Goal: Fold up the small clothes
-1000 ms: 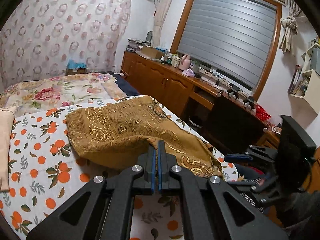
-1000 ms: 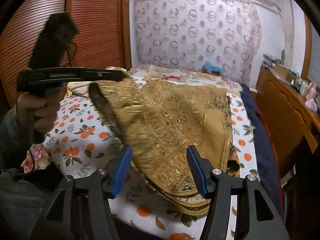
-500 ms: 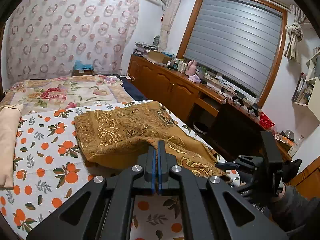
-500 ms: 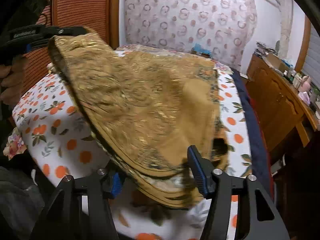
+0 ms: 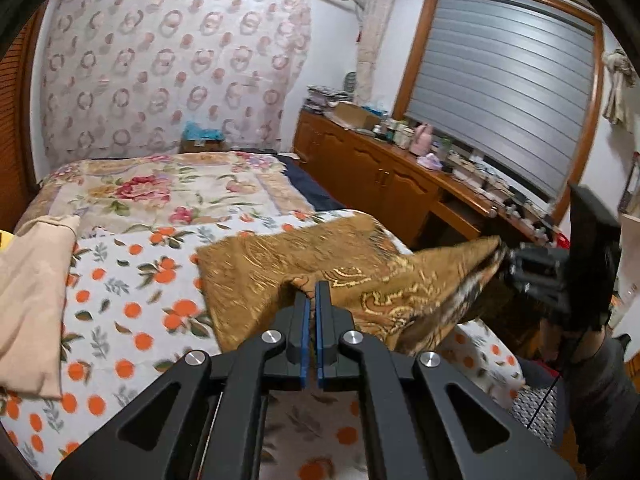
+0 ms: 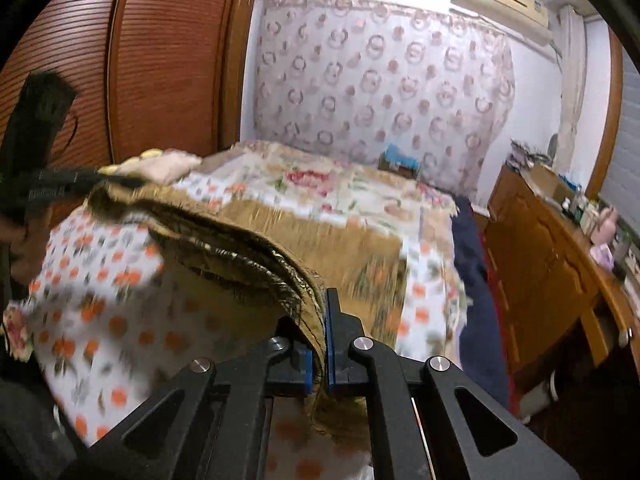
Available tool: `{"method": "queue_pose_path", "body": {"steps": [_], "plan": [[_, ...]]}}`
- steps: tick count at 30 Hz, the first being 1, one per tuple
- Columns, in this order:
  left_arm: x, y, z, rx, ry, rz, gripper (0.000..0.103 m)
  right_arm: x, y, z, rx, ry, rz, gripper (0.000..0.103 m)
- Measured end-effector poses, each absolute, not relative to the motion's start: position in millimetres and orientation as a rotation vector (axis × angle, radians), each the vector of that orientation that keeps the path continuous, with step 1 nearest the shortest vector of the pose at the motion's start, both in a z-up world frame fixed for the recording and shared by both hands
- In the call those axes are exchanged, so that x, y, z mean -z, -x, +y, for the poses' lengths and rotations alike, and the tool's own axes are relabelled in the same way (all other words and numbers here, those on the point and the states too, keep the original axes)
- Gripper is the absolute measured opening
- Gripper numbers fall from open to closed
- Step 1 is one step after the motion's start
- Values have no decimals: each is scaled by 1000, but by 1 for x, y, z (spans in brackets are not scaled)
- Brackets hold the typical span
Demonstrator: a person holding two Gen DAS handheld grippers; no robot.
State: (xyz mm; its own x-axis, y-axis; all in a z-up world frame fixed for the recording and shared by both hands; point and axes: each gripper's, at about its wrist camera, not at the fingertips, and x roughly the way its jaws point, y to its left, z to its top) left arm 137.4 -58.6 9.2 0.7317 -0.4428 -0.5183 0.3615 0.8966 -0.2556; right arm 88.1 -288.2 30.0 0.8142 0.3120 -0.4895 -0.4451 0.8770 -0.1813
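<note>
Both claws, the left gripper (image 5: 311,300) and right gripper (image 6: 320,320), clamp the near edge of the gold garment (image 5: 280,264) (its far half lies on the bed (image 5: 120,300)), so next, I judge, comes carrying that edge across to fold it.

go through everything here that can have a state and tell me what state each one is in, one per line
left tongs: shut on the near edge of the golden cloth.
right tongs: shut on another edge; the jaws have just closed.
golden cloth: near edge raised between both tongs, far part lying on the bed.
beige garment: lying flat, untouched.
window blind: lowered.
</note>
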Motion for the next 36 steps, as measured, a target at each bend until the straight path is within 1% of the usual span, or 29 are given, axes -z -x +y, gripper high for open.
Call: {"method": "queue_pose_path", "body": {"steps": [4, 5, 7, 8, 9, 10, 12, 13, 20, 21, 22, 23, 24, 26, 27, 31, 34, 36], "plan": [[-4, -168, -49, 409, 154, 639, 3, -38, -137, -271, -432, 309, 476, 4], [-2, -175, -46, 407, 155, 647, 5, -35, -151, -268, -434, 316, 486, 4], [1, -185, -43, 400, 145, 654, 12, -29, -179, -261, -449, 322, 515, 4], [2, -189, -40, 390, 144, 651, 23, -24, -191, -261, -450, 325, 526, 4], [2, -190, -37, 382, 146, 645, 43, -19, -204, -258, -452, 333, 541, 4], [2, -191, -32, 371, 154, 626, 50, -15, -215, -256, -454, 338, 557, 4], [3, -195, -24, 371, 170, 618, 75, -13, -230, -255, -464, 342, 583, 4], [5, -198, -21, 372, 178, 623, 79, -11, -239, -252, -467, 350, 591, 4], [26, -224, -23, 335, 148, 700, 80, -23, -282, -241, -448, 363, 589, 5], [29, -228, -25, 329, 143, 715, 80, -25, -287, -242, -444, 346, 594, 14], [32, -232, -26, 328, 141, 726, 80, -25, -290, -243, -425, 337, 593, 20], [37, -238, -27, 328, 137, 743, 80, -30, -291, -245, -387, 327, 581, 33], [39, -241, -28, 328, 133, 755, 80, -31, -286, -247, -369, 311, 569, 42], [44, -249, -31, 317, 119, 778, 80, -42, -280, -256, -363, 260, 546, 51], [46, -252, -32, 316, 116, 789, 80, -45, -273, -259, -359, 245, 539, 54], [51, -263, -35, 327, 125, 815, 80, -51, -243, -277, -353, 206, 539, 57], [54, -270, -38, 326, 118, 825, 80, -45, -228, -291, -340, 184, 556, 58], [59, -276, -41, 319, 113, 850, 80, -41, -228, -296, -340, 176, 577, 61]]}}
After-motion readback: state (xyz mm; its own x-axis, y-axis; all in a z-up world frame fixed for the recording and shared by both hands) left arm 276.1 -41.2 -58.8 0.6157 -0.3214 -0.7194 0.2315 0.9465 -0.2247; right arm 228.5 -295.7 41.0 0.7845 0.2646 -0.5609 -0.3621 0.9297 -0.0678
